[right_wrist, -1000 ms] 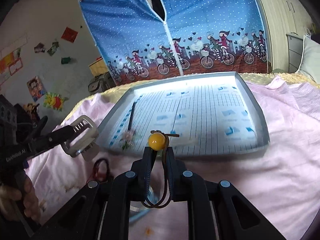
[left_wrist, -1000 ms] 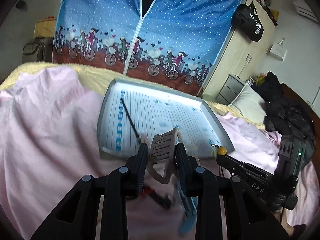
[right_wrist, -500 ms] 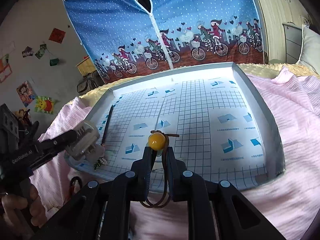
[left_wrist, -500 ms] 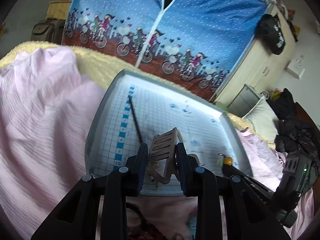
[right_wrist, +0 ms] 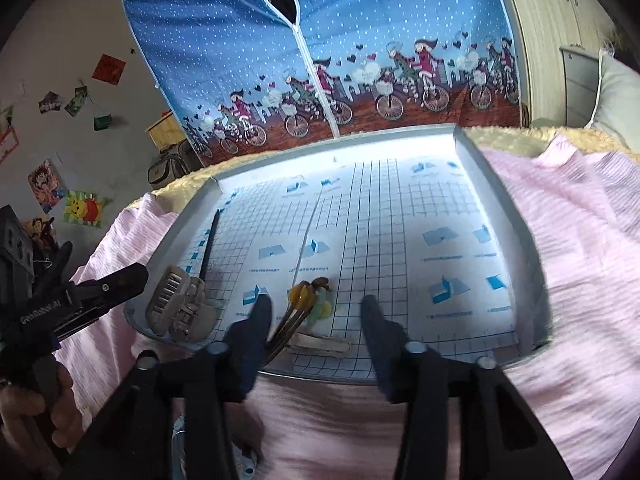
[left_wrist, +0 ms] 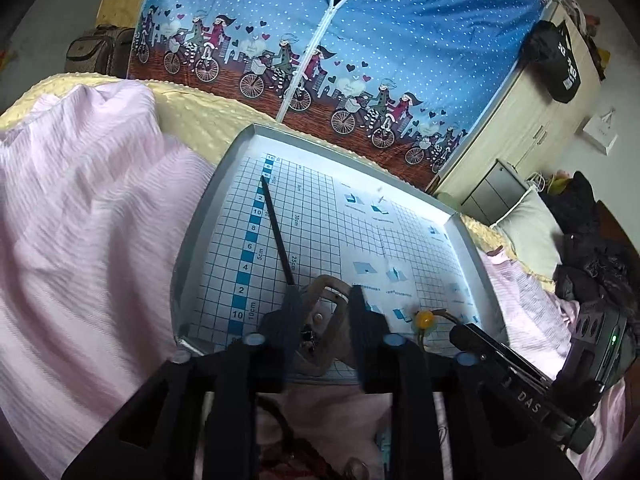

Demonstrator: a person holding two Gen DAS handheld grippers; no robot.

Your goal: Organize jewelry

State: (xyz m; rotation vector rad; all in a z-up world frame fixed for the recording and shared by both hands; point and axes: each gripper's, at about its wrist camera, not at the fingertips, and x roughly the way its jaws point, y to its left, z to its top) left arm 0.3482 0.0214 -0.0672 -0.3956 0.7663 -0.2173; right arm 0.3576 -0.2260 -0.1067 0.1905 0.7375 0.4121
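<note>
Grey metal forms the tray (right_wrist: 516,216), which rests on a pink sheet (right_wrist: 580,264) over a yellow fleece blanket (left_wrist: 192,108). A white liner printed with a blue grid covers the tray floor.

Right gripper (right_wrist: 316,310): the jaws stand wide apart and hold nothing. It sits at the near edge of the tray. Between its fingers lies a hair tie with an amber bead (right_wrist: 302,298), resting on the tray floor close to the near edge; its brown loop trails toward the left finger. A pale flat hair clip (right_wrist: 320,346) lies just behind it, along the near edge.

Left gripper (left_wrist: 322,300): in the left wrist view the two fingers flank a beige claw clip (right_wrist: 180,304), but blur prevents confirming contact. In the right wrist view the claw clip lies on the tray at the near left corner with the gripper tip drawn back beside it, apart from it; the jaw spacing cannot be determined with certainty.

A black hair stick (left_wrist: 278,230) lies on the liner along the left edge, running from the far left corner toward the claw clip.

A blue fabric wardrobe with a bicycle print (left_wrist: 360,32) stands beyond the far edge.
</note>
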